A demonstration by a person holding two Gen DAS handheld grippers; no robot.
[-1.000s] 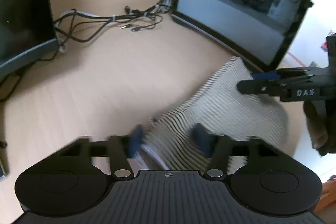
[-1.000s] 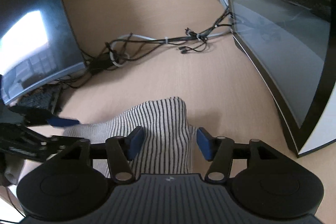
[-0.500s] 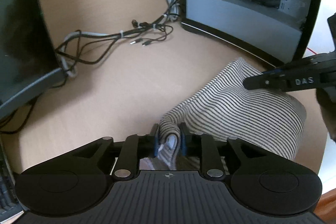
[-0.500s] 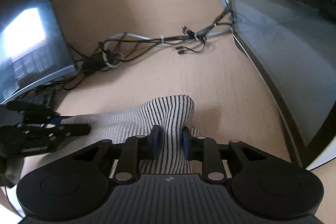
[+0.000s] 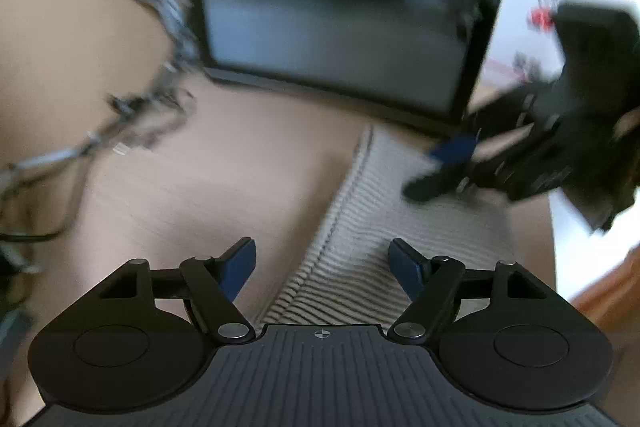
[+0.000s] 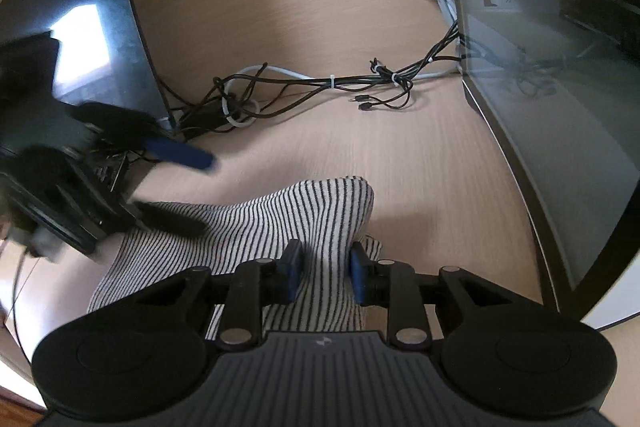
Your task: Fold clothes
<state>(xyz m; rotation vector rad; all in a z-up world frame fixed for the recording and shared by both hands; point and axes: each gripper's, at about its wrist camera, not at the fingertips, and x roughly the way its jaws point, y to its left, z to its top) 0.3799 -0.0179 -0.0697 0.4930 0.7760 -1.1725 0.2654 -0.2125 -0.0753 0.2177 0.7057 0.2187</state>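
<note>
The left gripper, which half a second ago pinched a fold of the striped cloth between nearly closed pads, now has its jaws opening wide; the cloth's edge runs up between them but neither blue pad touches it. Its view has swung and blurred since the earlier frame: the cloth now lies flatter on the desk, stretching from the gripper toward the PC case, and the cables sit further left in the picture. The right gripper keeps the narrow grip it took half a second ago, its pads pressing a bunched ridge of the cloth from both sides; a second ago they stood wide apart around it. From this side the left gripper shows at the left, blurred, with one blue finger lifted clear above the cloth and the other dark finger low by its edge, where before both were together at the fabric. The cable bundle, the monitor and the case are unchanged.
</note>
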